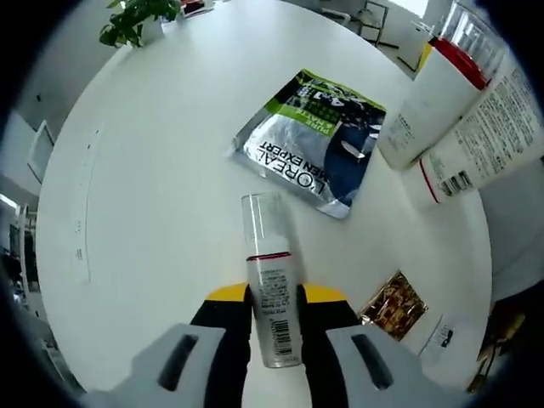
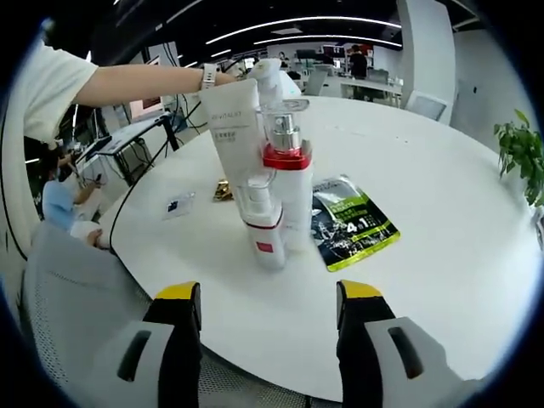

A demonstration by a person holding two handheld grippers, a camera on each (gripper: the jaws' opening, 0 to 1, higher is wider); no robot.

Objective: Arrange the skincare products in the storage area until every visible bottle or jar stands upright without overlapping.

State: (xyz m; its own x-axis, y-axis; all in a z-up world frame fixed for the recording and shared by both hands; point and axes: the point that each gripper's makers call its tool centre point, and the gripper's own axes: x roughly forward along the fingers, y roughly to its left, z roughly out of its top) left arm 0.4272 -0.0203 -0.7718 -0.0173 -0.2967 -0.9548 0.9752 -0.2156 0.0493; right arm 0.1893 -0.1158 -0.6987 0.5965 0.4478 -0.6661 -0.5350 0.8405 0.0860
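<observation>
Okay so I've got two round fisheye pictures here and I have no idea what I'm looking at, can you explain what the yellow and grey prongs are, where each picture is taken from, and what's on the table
No robot here: a person holds a hand-held claw in each hand, and a camera rides on each claw looking forward. The yellow and grey prongs at the bottom are that claw's two jaws.

In the left gripper view, the left claw grips a small bottle with a clear cap over a white table. On the table lie a L'Oreal sachet and a small gold packet.

In the right gripper view, the right claw is open and holds nothing. Ahead stands a cluster of white, red-trimmed bottles, with the sachet beside them. A person's arm reaches toward the cluster. A plant stands at the table's edge.
</observation>
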